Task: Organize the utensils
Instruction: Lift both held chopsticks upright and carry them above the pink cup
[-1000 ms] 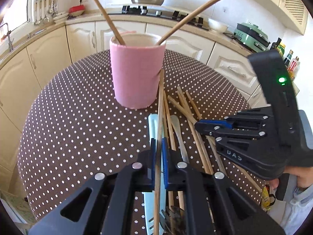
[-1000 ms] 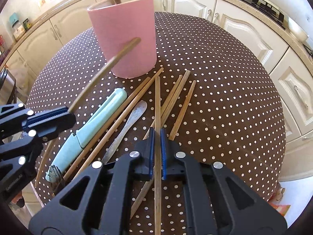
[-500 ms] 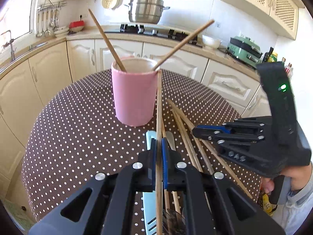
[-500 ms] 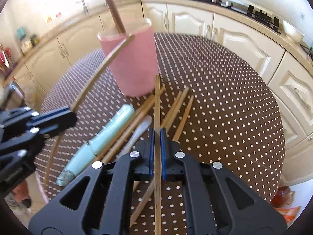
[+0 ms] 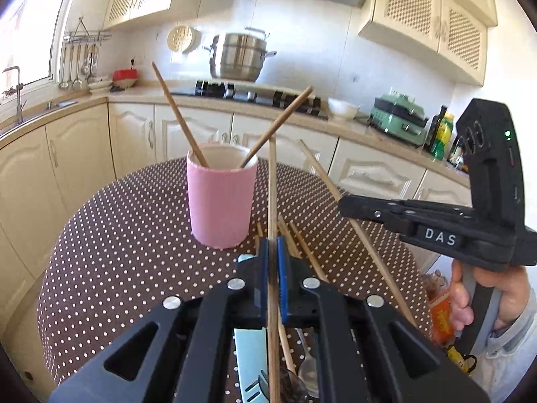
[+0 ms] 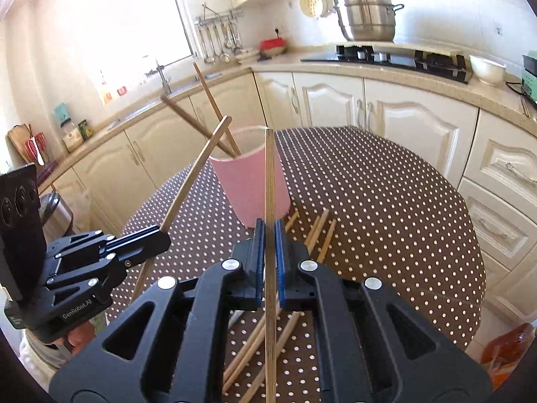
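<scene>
At table centre, pink holder [image 5: 221, 201] stands upright with two chopsticks in it; both grippers have lifted off the pile since a second ago, so drop-in looks next. Left gripper [image 5: 272, 252] clamps a chopstick [image 5: 272, 181] pointing 12 o'clock beside the rim; right gripper [image 6: 266, 245] clamps another chopstick [image 6: 268, 174], also 12 o'clock.
</scene>
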The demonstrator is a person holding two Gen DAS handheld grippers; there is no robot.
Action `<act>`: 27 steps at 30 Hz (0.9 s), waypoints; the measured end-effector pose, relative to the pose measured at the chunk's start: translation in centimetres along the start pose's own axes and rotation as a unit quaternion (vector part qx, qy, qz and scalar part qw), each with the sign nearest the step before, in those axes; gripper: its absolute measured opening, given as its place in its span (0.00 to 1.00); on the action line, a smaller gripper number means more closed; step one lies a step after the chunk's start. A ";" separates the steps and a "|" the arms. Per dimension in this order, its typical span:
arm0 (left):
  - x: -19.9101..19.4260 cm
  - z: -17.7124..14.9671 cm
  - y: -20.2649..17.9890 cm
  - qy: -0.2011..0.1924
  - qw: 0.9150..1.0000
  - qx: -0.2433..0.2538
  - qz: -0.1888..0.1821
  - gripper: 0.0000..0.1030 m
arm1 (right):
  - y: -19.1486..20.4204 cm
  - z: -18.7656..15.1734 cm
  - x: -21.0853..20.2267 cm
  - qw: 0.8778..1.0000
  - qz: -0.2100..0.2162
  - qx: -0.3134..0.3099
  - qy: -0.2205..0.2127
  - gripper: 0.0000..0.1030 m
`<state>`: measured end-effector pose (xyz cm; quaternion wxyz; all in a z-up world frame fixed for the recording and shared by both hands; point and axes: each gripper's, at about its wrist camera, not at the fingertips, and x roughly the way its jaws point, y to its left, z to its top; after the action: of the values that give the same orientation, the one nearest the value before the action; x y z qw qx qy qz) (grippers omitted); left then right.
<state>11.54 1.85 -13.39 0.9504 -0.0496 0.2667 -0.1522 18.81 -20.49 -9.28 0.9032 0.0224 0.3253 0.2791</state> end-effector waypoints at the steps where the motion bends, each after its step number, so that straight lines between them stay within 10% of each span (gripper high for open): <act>1: -0.3 0.1 0.1 -0.008 1.000 -0.001 -0.004 0.05 | 0.2 0.2 -0.2 1.000 0.002 0.000 -0.008 0.06; 27: -2.8 5.4 4.4 -0.175 0.982 -0.071 -0.024 0.05 | 0.5 5.3 -1.5 0.986 0.059 0.025 -0.153 0.06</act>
<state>13.21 6.98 -8.17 0.9725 -0.1491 0.1055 -0.1446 20.80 -20.15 -4.10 0.9234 0.1064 0.1885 0.3169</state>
